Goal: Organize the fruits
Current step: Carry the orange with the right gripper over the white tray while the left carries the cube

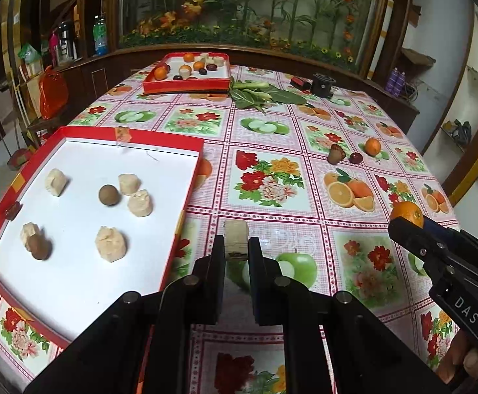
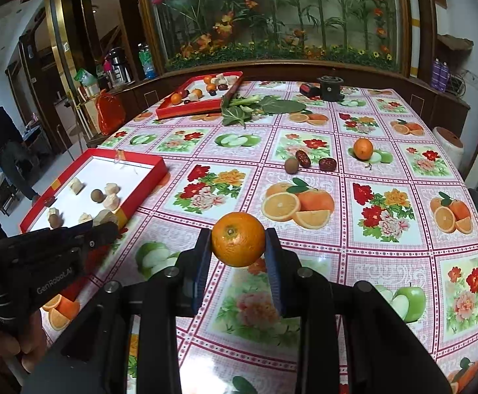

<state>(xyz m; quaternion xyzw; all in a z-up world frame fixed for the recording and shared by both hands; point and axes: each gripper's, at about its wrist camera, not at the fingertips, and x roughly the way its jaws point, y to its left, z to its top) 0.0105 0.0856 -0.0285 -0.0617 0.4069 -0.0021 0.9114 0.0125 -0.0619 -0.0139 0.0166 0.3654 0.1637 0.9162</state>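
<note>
Jaws of the left gripper [image 1: 236, 246] are clamping a pale chunk [image 1: 236, 238] just beside the red tray [image 1: 186, 193] edge, while the right gripper [image 2: 239, 241] jaws are squeezing an orange [image 2: 238, 239] above open tabletop [image 2: 304, 124].

Legible markings: white letters "DAS" on the black body of the right tool [image 1: 406, 226], seen from the left wrist. "GenRobot.AI" on the black body of the left tool [image 2: 107, 226], seen from the right wrist.

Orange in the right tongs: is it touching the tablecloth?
Apart. In the right wrist view the orange is clamped between both fingers of the right tongs, and patterned tablecloth shows beneath its lower edge.
</note>
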